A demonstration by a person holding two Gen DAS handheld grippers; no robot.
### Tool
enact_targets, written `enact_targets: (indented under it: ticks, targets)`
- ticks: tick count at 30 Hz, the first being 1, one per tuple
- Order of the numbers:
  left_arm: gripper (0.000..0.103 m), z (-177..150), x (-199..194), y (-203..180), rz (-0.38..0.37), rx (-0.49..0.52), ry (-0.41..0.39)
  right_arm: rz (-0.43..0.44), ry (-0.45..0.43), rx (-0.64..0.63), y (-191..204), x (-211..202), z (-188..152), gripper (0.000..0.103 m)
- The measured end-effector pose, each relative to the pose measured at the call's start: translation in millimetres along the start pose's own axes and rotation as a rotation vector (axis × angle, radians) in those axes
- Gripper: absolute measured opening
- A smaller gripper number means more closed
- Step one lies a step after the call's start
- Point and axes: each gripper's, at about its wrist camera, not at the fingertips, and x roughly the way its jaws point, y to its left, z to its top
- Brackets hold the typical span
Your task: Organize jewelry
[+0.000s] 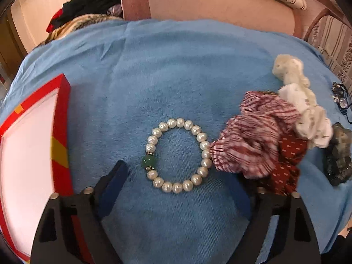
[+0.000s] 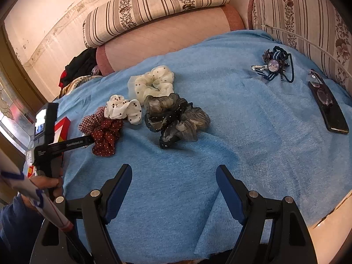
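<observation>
A pearl bracelet (image 1: 151,140) with one green bead lies flat on the blue cloth (image 1: 176,77). My left gripper (image 1: 177,173) stands open just above it. Its blue fingers flank the near half of the ring without touching it. A red box (image 1: 62,110) with a pale lining sits to the left of that gripper. My right gripper (image 2: 174,168) is open over bare blue cloth (image 2: 242,132), with nothing between its fingers. In the right wrist view a hand (image 2: 47,182) at the left edge holds the left gripper's handle.
A pile of scrunchies lies right of the bracelet: a plaid one (image 1: 253,145), a dark red dotted one (image 2: 105,138), a white dotted one (image 2: 123,109), a cream one (image 2: 151,83) and a grey-black one (image 2: 176,116). A ribboned hair tie (image 2: 275,66) and a phone with glasses (image 2: 330,112) lie far right.
</observation>
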Motion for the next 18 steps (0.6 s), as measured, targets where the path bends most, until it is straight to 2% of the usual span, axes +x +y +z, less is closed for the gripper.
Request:
enact_targets:
  ticks: [2,3,4,5,6,15,16,18]
  targets:
    - [0.081,0,2,0,0.007,0.001,-0.029,0.0,0.001,-0.001,0,2,0,0.083]
    - [0.072,0,1,-1,0.005,0.002,-0.039,-0.001,0.004,-0.001,0,3,0,0.083]
    - [0.054,0,-1,-2,0.005,0.003,-0.05,0.0,0.004,-0.001,0,4,1,0.083]
    - [0.041,-1,-4,-2,0.008,0.003,-0.068,0.0,0.004,-0.001,-1,4,1,0.083]
    - [0.02,-2,-6,-2,-0.002,-0.001,-0.082,0.0,0.003,-0.001,-1,5,1,0.083]
    - [0.02,-34,-36,10,-0.111,-0.087,-0.107,-0.008,-0.011,0.006,-4,3,6,0.083]
    - [0.009,-40,-42,10,-0.122,-0.093,-0.118,-0.012,-0.014,0.007,-4,3,7,0.083]
    - [0.009,-50,-55,8,-0.138,-0.095,-0.139,-0.015,-0.018,0.018,-7,3,10,0.083]
